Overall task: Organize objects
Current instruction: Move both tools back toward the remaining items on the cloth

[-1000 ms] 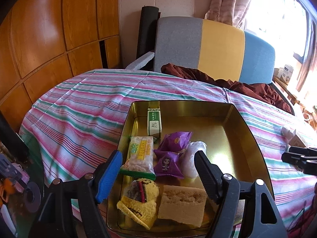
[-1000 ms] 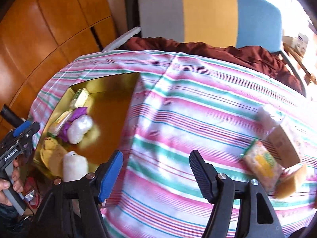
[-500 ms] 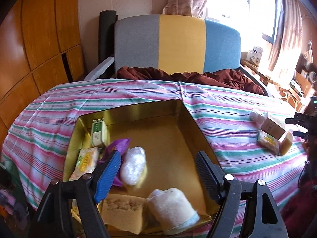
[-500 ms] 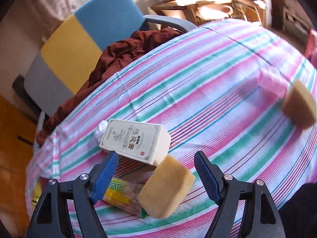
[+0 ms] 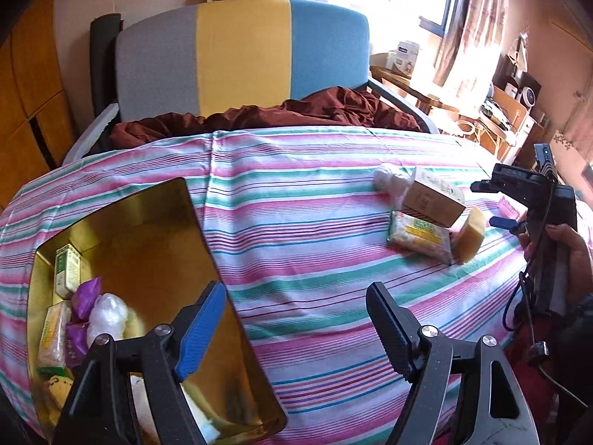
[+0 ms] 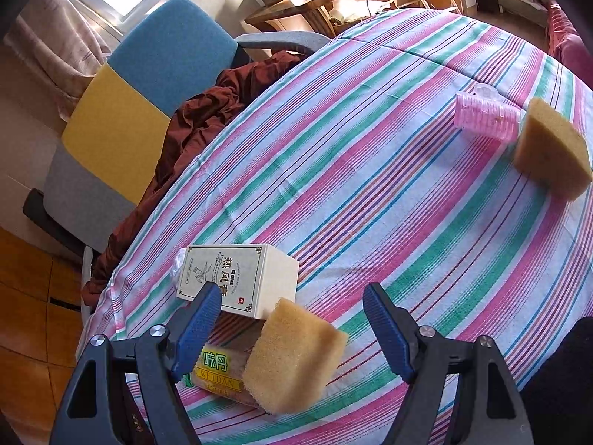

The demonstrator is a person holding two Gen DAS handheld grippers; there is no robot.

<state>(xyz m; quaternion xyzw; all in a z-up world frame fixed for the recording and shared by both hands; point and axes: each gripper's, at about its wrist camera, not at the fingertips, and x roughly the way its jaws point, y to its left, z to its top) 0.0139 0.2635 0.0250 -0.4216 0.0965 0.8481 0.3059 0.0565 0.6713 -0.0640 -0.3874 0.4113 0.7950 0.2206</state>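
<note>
A gold tray (image 5: 192, 230) sits at the left of the striped table and holds several snack packs, a purple wrapper (image 5: 87, 296) and a white wad (image 5: 107, 315). My left gripper (image 5: 296, 330) is open and empty, above the tray's right edge. My right gripper (image 6: 292, 330) is open and empty, just above a yellow sponge (image 6: 292, 359). The sponge leans on a snack pack (image 6: 218, 371) under a cream box (image 6: 237, 278). This pile also shows in the left wrist view (image 5: 430, 218). A pink hair roller (image 6: 485, 116) and a second sponge (image 6: 552, 152) lie farther right.
A grey, yellow and blue chair (image 5: 241, 59) with a brown cloth (image 5: 267, 115) stands behind the table. A cluttered side table (image 5: 507, 111) stands at the back right. The striped tablecloth (image 5: 307, 222) drops away at the near edge.
My left gripper has swung right, from over the tray's contents towards the table's middle. My right gripper has moved right from the tray to the pile and closed in on the yellow sponge.
</note>
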